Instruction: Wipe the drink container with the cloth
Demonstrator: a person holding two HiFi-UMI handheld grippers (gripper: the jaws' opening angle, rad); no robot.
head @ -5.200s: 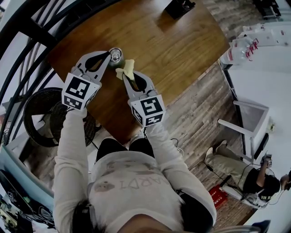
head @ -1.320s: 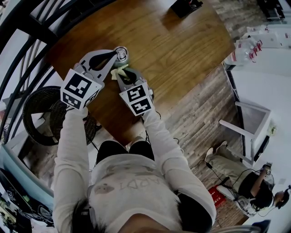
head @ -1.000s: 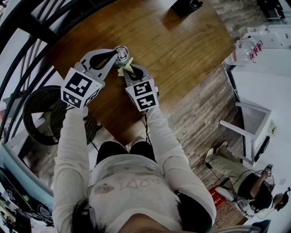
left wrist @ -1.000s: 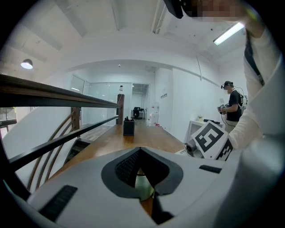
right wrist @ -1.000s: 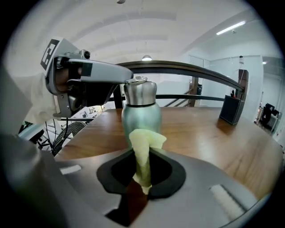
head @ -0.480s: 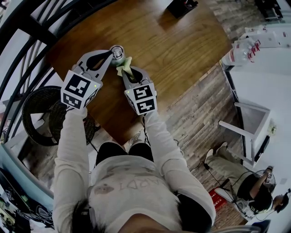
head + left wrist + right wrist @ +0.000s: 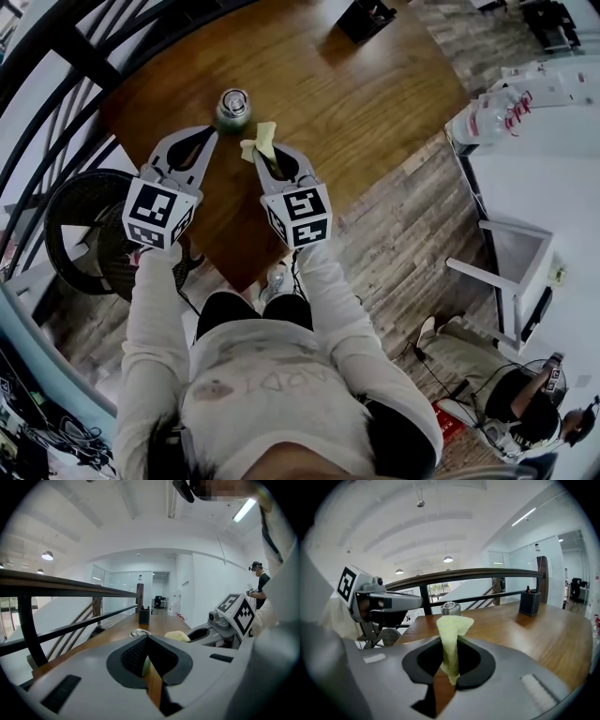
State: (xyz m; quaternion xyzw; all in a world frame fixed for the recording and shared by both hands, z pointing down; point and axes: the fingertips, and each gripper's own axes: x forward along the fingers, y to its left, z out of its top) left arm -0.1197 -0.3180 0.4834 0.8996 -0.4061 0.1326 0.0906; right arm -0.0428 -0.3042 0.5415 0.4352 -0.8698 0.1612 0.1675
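The drink can (image 7: 233, 109) stands upright and free on the wooden table (image 7: 356, 103). My left gripper (image 7: 210, 132) is shut and empty, a short way nearer to me than the can and not touching it. In the left gripper view the can top (image 7: 139, 632) shows just beyond the closed jaws. My right gripper (image 7: 262, 153) is shut on the pale yellow cloth (image 7: 261, 141), which sticks up from its jaws to the right of the can. In the right gripper view the cloth (image 7: 451, 639) stands in front of the can (image 7: 450, 607).
A black pen holder (image 7: 366, 14) sits at the table's far end. A dark stair railing (image 7: 56, 56) runs along the left side. A round wicker chair (image 7: 89, 234) stands below the table's near left corner. White furniture (image 7: 525, 187) and a person seated on the floor (image 7: 487, 356) are at the right.
My left gripper has let go of the can and pulled back toward me, then closed. The can now stands alone. My right gripper has drawn the cloth off the can.
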